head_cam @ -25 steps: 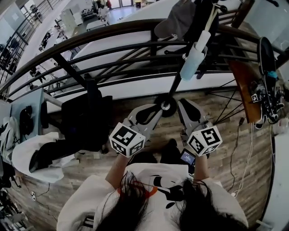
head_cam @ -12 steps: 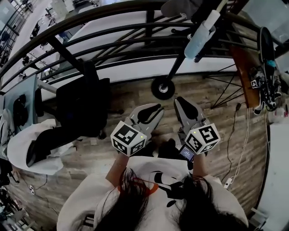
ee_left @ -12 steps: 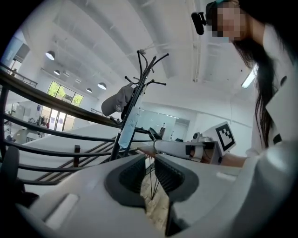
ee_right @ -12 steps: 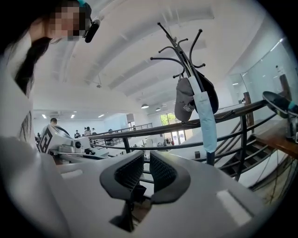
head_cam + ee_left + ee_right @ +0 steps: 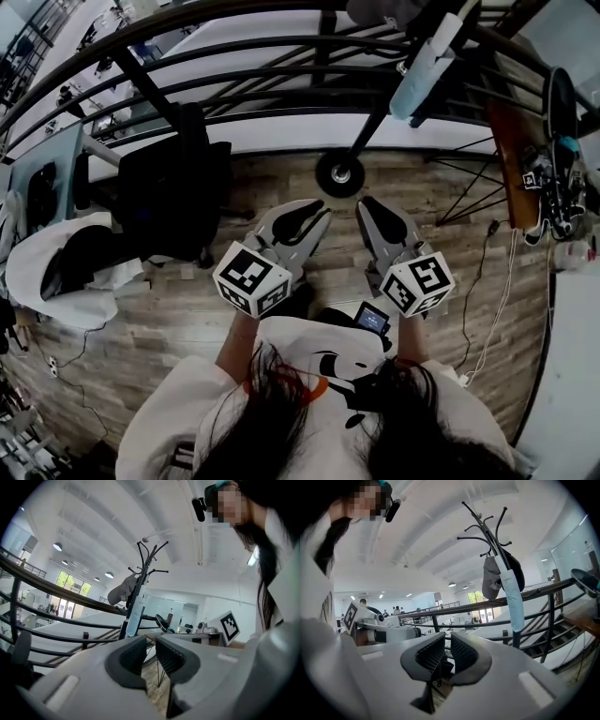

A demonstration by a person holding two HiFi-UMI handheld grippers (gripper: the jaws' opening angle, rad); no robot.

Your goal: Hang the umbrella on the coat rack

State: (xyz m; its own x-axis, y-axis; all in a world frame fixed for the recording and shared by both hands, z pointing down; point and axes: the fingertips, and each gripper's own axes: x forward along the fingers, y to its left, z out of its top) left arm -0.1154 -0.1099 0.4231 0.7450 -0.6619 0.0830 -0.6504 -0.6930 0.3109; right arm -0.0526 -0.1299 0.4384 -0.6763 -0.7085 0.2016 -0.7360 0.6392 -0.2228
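Observation:
A folded light-blue umbrella (image 5: pixel 427 61) hangs against the black coat rack (image 5: pixel 375 127), whose round base (image 5: pixel 339 173) stands on the wooden floor by the railing. The left gripper view shows the umbrella (image 5: pixel 133 620) on the rack (image 5: pixel 147 564) below a grey cap (image 5: pixel 119 592). In the right gripper view the umbrella (image 5: pixel 513 597) and cap (image 5: pixel 491 583) hang from the rack (image 5: pixel 487 527). My left gripper (image 5: pixel 314 211) and right gripper (image 5: pixel 367 204) are held side by side short of the base, both shut and empty. Their jaws (image 5: pixel 150 641) (image 5: pixel 447 639) hold nothing.
A dark curved railing (image 5: pixel 234 80) runs across behind the rack. A black office chair (image 5: pixel 173 211) stands to the left, with a white garment (image 5: pixel 47 272) beside it. A wooden desk (image 5: pixel 511 178) with gear is at the right, and cables (image 5: pixel 497 309) lie on the floor.
The rack and its base have slid up and away in the head view as the grippers drew back slightly. Both grippers stay shut and empty.

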